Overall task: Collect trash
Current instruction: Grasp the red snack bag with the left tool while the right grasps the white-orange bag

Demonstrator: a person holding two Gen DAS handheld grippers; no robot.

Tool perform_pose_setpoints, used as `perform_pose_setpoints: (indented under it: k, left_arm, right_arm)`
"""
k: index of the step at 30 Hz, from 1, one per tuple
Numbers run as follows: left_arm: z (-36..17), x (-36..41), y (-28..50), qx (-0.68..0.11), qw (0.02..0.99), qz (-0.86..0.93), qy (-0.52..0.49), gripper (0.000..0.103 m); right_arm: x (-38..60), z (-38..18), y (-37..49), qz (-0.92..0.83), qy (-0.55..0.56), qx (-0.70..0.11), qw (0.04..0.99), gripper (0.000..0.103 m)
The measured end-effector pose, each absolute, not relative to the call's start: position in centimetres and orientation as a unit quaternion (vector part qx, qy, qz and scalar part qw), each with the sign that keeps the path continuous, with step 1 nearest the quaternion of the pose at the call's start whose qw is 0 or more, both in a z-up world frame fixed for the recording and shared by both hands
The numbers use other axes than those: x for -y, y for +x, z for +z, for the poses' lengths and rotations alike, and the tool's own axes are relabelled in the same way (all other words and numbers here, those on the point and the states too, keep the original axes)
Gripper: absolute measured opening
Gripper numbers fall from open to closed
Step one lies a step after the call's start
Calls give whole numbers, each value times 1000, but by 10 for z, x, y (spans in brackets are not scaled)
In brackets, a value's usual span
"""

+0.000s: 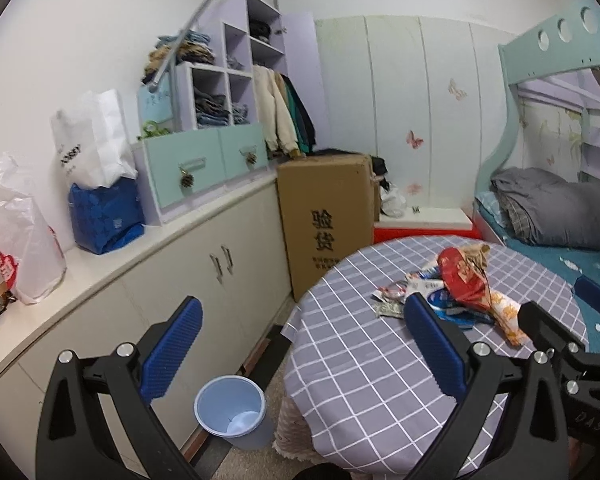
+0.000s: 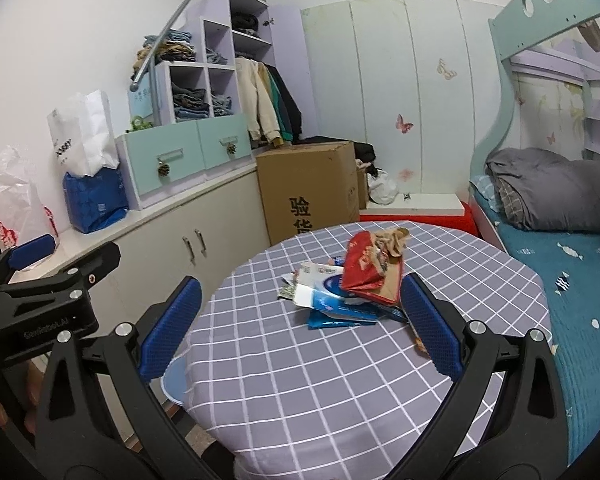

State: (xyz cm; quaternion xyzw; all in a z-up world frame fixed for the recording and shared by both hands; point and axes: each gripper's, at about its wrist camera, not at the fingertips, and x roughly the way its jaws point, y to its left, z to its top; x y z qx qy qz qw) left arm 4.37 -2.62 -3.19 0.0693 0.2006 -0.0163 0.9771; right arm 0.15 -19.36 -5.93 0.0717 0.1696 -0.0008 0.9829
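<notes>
A heap of trash lies on the round table with the grey checked cloth (image 1: pixel 360 380) (image 2: pixel 300 380). On top is a red wrapper (image 1: pixel 462 276) (image 2: pixel 366 266) with crumpled brown paper (image 2: pixel 392 240). Under it lie blue-and-white packets (image 2: pixel 332 302) (image 1: pixel 444 300) and an orange-printed wrapper (image 1: pixel 508 316). My left gripper (image 1: pixel 304 348) (image 2: pixel 64 254) is open and empty, held over the table's left edge and the floor. My right gripper (image 2: pixel 302 328) (image 1: pixel 568 308) is open and empty, just short of the heap. A light blue bin (image 1: pixel 230 408) (image 2: pixel 176 384) stands on the floor left of the table.
A long white cabinet (image 1: pixel 204 280) along the left wall carries plastic bags (image 1: pixel 20 232), a blue bag (image 1: pixel 104 216) and drawer units. A tall cardboard box (image 1: pixel 326 216) stands behind the table. A bed (image 2: pixel 572 280) with a grey quilt lies right of it.
</notes>
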Motion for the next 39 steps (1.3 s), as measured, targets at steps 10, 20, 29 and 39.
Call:
perform_pose_setpoints:
  k: [10,20,29,39]
  left_arm:
    - [-92,68,117,-307,944,-103,60,99]
    - [-112,150,149,-304,928,-159,142,99]
    - [-122,199,171,-308,912,-201,181,99]
    - [-137,247,200,-299,908,-205,210,97]
  right_arm:
    - [247,-104,36,-58,106,-231,965,97]
    - [307,-144,69,-134,123,-294,938,91]
    - [337,-168,108,-94,129,-354,921,43]
    - [363,-164,97,-90,162,-338,923,39]
